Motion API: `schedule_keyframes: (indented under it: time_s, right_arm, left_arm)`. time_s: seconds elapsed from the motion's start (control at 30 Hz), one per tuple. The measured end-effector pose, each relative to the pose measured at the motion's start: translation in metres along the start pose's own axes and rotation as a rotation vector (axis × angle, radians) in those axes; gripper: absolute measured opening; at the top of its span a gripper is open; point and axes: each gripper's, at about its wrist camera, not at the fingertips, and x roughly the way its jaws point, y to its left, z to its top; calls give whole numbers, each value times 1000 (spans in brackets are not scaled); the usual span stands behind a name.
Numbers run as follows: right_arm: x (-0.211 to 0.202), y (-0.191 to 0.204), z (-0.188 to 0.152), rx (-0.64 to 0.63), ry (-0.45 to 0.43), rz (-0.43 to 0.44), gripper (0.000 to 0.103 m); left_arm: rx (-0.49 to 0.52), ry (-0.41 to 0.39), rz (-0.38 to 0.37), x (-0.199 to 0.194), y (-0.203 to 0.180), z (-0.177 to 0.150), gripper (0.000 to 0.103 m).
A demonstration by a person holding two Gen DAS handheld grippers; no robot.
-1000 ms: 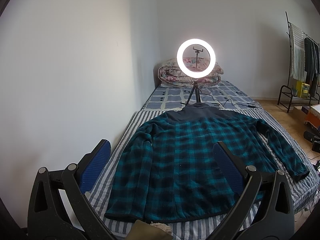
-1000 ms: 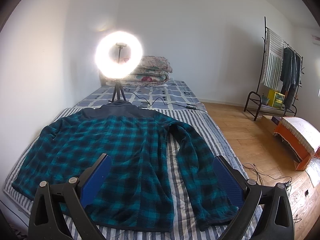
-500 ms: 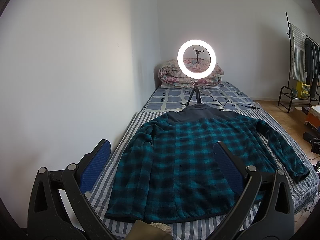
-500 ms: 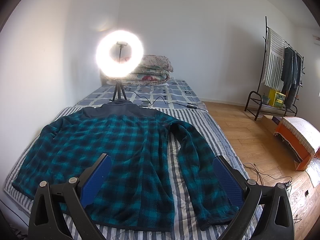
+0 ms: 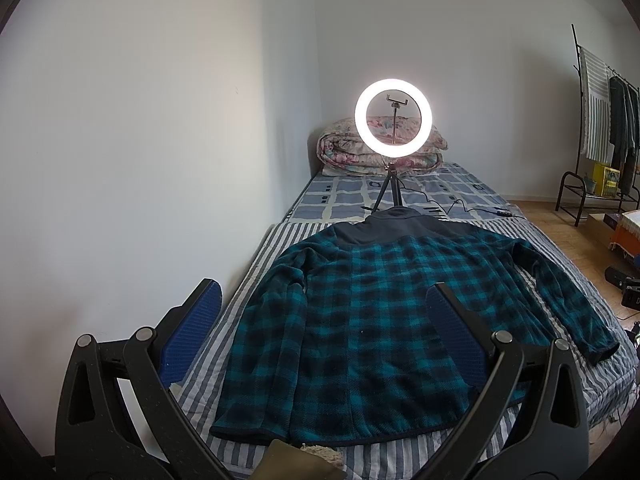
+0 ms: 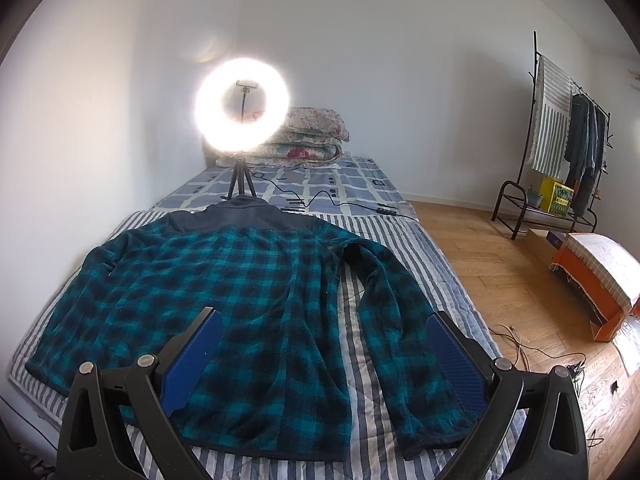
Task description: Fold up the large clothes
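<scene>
Teal plaid jacket point(image 5: 372, 320) spread flat on striped bed point(image 6: 384, 236). Left claw point(image 5: 324, 316) wide, holding nothing. Right claw point(image 6: 324, 340) likewise wide, above the hem.

I'm working in a bedroom at home. A bed point(image 6: 384, 236) runs along a plain white wall point(image 5: 160, 140), covered with a striped sheet and a blue patterned one, and a folded floral quilt point(image 5: 380, 152) is stacked at its far end. A lit ring light point(image 5: 393, 117) on a small tripod stands on the bed. To my right there's wooden parquet floor point(image 6: 500, 264) and a black clothes rack point(image 6: 560, 140) hung with garments.
</scene>
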Motion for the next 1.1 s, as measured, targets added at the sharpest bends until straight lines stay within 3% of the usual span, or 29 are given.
schedule_keyframes:
  time_s: [1.1]
  right_arm:
    - [2, 8, 4, -6, 7, 3, 102]
  left_arm:
    - [5, 12, 20, 5, 10, -13, 103]
